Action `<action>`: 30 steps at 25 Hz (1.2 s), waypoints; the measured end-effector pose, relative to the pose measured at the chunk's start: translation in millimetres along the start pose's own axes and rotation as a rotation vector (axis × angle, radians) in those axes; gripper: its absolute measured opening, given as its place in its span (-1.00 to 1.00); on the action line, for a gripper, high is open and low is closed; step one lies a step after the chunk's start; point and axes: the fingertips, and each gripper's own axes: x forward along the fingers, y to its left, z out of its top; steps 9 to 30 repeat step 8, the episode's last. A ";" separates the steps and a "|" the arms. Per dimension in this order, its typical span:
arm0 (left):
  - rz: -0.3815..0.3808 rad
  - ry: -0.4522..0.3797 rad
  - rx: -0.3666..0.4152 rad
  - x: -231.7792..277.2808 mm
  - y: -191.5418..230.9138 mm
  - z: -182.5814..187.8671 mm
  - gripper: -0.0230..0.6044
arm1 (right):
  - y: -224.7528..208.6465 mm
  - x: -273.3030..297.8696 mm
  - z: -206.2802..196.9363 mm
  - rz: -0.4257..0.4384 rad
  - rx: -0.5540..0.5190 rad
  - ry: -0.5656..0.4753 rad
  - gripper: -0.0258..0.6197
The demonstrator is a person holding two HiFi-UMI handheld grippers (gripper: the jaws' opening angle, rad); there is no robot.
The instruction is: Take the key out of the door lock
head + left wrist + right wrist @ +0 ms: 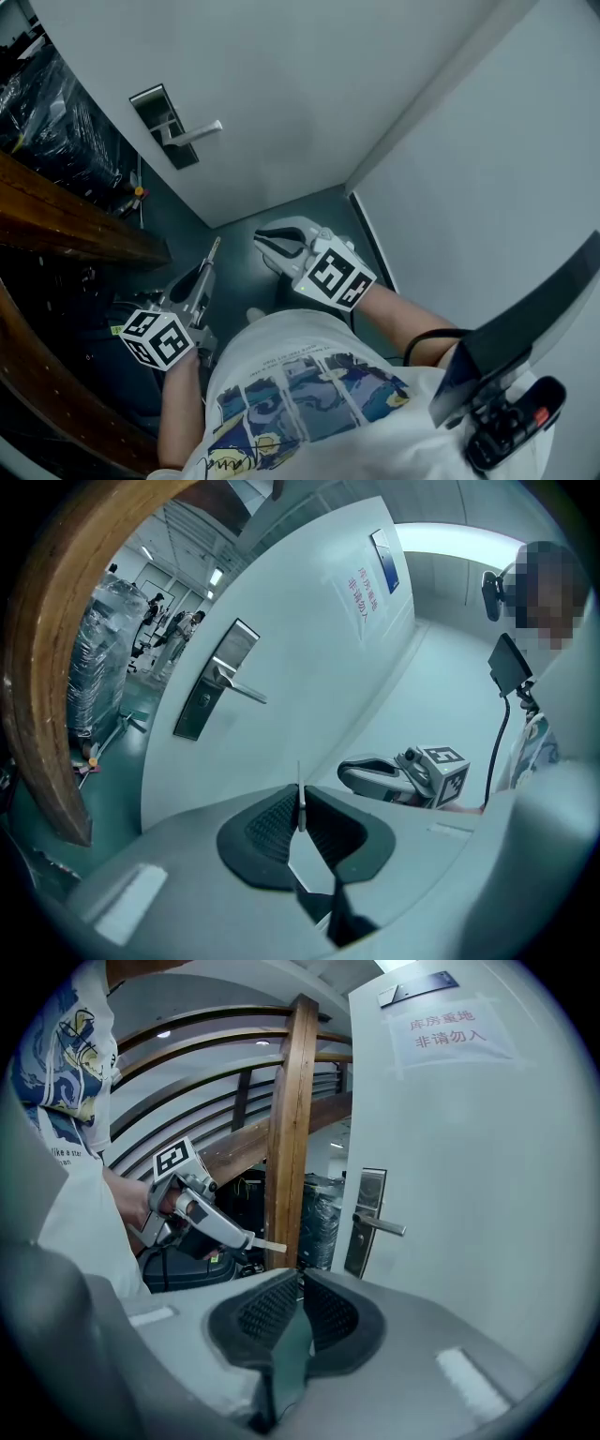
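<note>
Thin, pale, flat key [269, 1244] juts from the left gripper [301, 795], which clamps it; right gripper [300, 1281] is closed, empty. White door [281, 94], lever handle [192, 134], dark floor [239, 225].

White wall [487, 141], dark floor [309, 208], wooden railing [66, 220]

"Anything in the right gripper [300, 1275]?"
"No, its jaws meet on nothing. Ahead and to its right stands a white door [469, 1204], with the lever handle [380, 1225] sticking out."
"And to its left?"
"The left gripper [246, 1239], in a hand [139, 1204], pinches a thin pale key [270, 1245] in front of a wooden post [289, 1129]."
</note>
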 end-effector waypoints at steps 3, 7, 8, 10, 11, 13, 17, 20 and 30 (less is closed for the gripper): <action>0.011 -0.007 -0.008 7.1 4.4 6.4 -0.84 | -13.0 4.3 1.8 0.009 -0.004 -0.002 -0.85; 0.030 -0.021 -0.020 16.5 12.9 17.3 -0.84 | -28.8 12.8 5.8 0.027 -0.016 -0.006 -0.85; 0.036 -0.026 -0.023 18.6 15.5 20.3 -0.84 | -32.7 15.3 7.2 0.033 -0.019 -0.008 -0.85; 0.036 -0.026 -0.023 18.6 15.5 20.3 -0.84 | -32.7 15.3 7.2 0.033 -0.019 -0.008 -0.85; 0.036 -0.026 -0.023 18.6 15.5 20.3 -0.84 | -32.7 15.3 7.2 0.033 -0.019 -0.008 -0.85; 0.036 -0.026 -0.023 18.6 15.5 20.3 -0.84 | -32.7 15.3 7.2 0.033 -0.019 -0.008 -0.85; 0.036 -0.026 -0.023 18.6 15.5 20.3 -0.84 | -32.7 15.3 7.2 0.033 -0.019 -0.008 -0.85; 0.036 -0.026 -0.023 18.6 15.5 20.3 -0.84 | -32.7 15.3 7.2 0.033 -0.019 -0.008 -0.85; 0.036 -0.026 -0.023 18.6 15.5 20.3 -0.84 | -32.7 15.3 7.2 0.033 -0.019 -0.008 -0.85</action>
